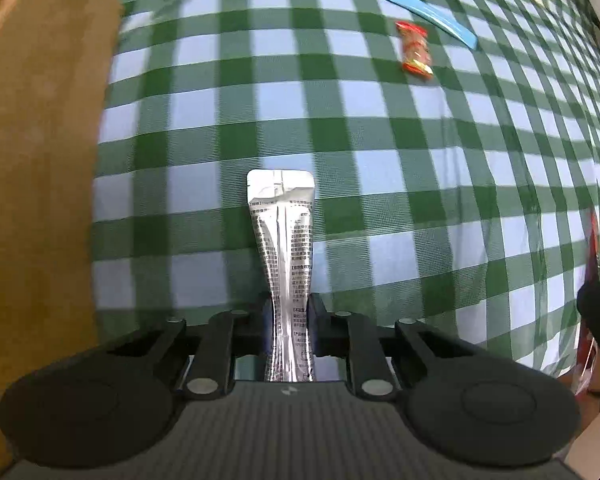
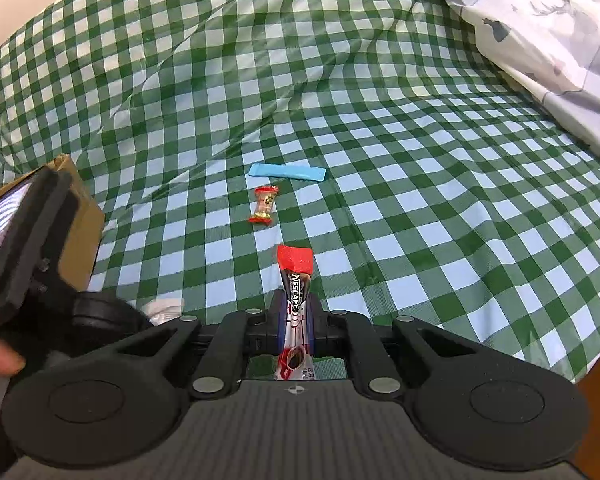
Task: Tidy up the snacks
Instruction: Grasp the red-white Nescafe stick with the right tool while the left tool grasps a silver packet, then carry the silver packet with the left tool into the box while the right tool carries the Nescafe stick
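1. The left gripper [image 1: 290, 316] pointed down at the green-checked cloth [image 1: 380, 140], its fingers [image 1: 320, 312] closed on a silver sachet [image 1: 282, 240]. They pinched it low on its length, so most of the packet stuck out ahead of them and could be steered tip first.

2. A cardboard box [image 1: 40, 160] filled the left edge of the left wrist view, close beside that gripper. The sachet was probably being carried toward it, as the box looked like the place for sorted snacks; whether it was open on top could not be told.

3. The right gripper [image 2: 296, 316] was angled down across the cloth, its fingers [image 2: 320, 316] clamped on a red Nescafe stick [image 2: 294, 280]. This too was held near one end, the red tip free in front, which would suit dropping it lengthwise.

4. Two snacks lay loose on the cloth ahead of the right gripper: a blue strip packet [image 2: 287, 172] and, just beside it, a small red-wrapped candy [image 2: 265, 205]. Neither touched a gripper, so they seemed left for a later pass.

5. Both hands were full, so each load likely had to be released before those two could be fetched.

6. A pale printed fabric [image 2: 540, 20] lay bunched at the far right corner, well apart from the snacks.
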Demonstrator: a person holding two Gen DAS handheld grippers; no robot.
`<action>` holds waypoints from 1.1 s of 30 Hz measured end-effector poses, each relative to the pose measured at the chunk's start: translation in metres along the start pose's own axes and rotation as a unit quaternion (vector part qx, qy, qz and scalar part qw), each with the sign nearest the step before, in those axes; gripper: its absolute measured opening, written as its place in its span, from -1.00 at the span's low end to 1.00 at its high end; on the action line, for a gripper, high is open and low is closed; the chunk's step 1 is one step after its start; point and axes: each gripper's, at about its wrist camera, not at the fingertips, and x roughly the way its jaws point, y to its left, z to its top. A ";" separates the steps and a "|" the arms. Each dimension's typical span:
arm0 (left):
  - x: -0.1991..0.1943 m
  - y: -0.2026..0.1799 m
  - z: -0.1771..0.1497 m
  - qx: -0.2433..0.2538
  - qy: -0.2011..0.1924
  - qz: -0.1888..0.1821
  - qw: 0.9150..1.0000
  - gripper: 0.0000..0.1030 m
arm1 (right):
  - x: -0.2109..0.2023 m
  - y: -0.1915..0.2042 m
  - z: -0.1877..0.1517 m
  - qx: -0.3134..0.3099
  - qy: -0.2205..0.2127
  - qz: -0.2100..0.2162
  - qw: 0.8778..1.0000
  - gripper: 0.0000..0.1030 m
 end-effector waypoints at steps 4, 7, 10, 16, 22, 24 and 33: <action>-0.053 0.016 -0.021 0.020 -0.050 -0.017 0.998 -0.63 | -0.015 0.007 0.003 -0.001 -0.013 0.004 1.000 -0.80; -0.105 0.031 -0.050 0.042 -0.102 -0.030 0.994 -0.63 | -0.035 0.014 0.008 -0.007 -0.029 0.011 1.000 -0.80; -0.153 0.054 -0.090 0.044 -0.134 -0.048 0.989 -0.63 | -0.062 0.027 0.012 -0.016 -0.047 0.024 0.998 -0.80; -0.207 0.106 -0.172 0.015 -0.165 -0.037 0.985 -0.63 | -0.129 0.078 -0.004 -0.060 -0.062 0.099 0.991 -0.80; -0.239 0.173 -0.246 -0.051 -0.204 -0.009 0.978 -0.63 | -0.184 0.144 -0.038 -0.131 -0.040 0.181 0.974 -0.80; -0.248 0.186 -0.263 -0.062 -0.216 -0.001 0.974 -0.63 | -0.199 0.166 -0.048 -0.153 -0.038 0.198 0.968 -0.80; -0.271 0.212 -0.297 -0.078 -0.258 -0.010 0.963 -0.63 | -0.242 0.208 -0.072 -0.206 -0.045 0.206 0.956 -0.80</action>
